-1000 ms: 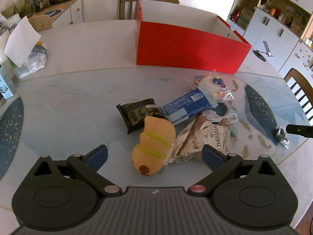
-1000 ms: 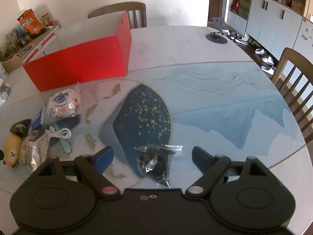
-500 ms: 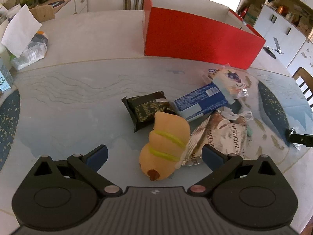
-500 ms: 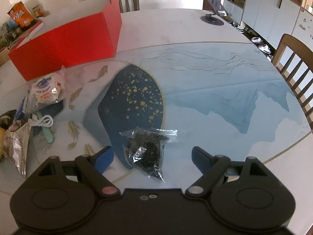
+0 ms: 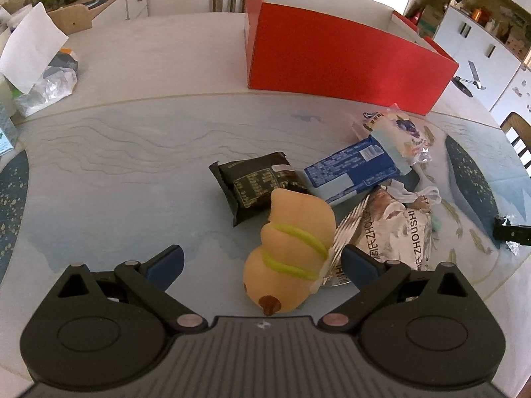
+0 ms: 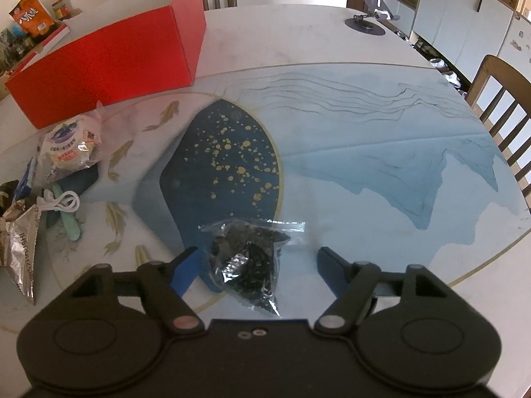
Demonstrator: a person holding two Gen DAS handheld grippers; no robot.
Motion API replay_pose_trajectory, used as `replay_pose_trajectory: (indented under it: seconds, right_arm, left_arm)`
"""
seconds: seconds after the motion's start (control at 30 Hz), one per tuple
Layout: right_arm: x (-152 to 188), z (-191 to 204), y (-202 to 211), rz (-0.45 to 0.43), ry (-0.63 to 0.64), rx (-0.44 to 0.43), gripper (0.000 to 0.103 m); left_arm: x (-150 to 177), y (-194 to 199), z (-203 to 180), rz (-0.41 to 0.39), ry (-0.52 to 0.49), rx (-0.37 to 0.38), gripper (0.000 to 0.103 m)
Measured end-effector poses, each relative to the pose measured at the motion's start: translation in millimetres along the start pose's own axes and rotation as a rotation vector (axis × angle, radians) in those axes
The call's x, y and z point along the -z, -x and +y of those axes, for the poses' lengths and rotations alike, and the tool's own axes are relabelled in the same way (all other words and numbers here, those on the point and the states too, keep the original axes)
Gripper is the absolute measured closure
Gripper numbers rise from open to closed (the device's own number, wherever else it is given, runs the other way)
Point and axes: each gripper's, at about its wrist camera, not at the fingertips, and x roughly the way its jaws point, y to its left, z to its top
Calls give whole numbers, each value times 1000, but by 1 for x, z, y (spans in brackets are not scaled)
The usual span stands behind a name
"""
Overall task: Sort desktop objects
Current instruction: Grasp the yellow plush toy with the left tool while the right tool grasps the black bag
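Observation:
In the left wrist view a yellow plush toy (image 5: 292, 252) with green stripes lies between the jaws of my left gripper (image 5: 262, 263). The jaws are closing, the right pad is near the toy and the left pad is well clear of it. Behind the toy lie a black snack packet (image 5: 259, 185), a blue packet (image 5: 351, 169) and a silver bag (image 5: 395, 232). In the right wrist view a clear bag of dark bits (image 6: 247, 258) sits between the closing jaws of my right gripper (image 6: 257, 265), neither pad pressing it. A red box (image 5: 338, 56) stands open at the back.
A round table (image 6: 332, 46) with a blue patterned mat (image 6: 365, 152) carries everything. A wrapped bun (image 6: 69, 149), white cord (image 6: 61, 202) and mint stick (image 6: 69, 225) lie at left. Chairs (image 6: 504, 106) stand around the edge, a phone stand (image 6: 368, 16) sits far back.
Both grippers have sunk closer to the table and their items look larger. The right gripper's jaws have narrowed around the dark bag. The left jaws narrowed slightly.

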Motion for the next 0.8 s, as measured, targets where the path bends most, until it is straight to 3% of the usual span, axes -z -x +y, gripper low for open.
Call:
replay_pose_trajectory:
  seconds: [0.27,0.43,0.6,0.8]
  right_arm:
    - [-2,2,0,-2,6,19,39]
    - [-2,1,3,-7,2,25,53]
    - [-1,0,7,-11,-14,14,63]
    - [0,1,14,-24,-15,1,65]
  left_arm:
    - [3,3,-3,-7,-14,18,26]
    - [3,6,-10,-9,-33,40,48]
    - [3,7,-12,-10,-39,40,51]
    - [3,12,-10,-18,-23,42,53]
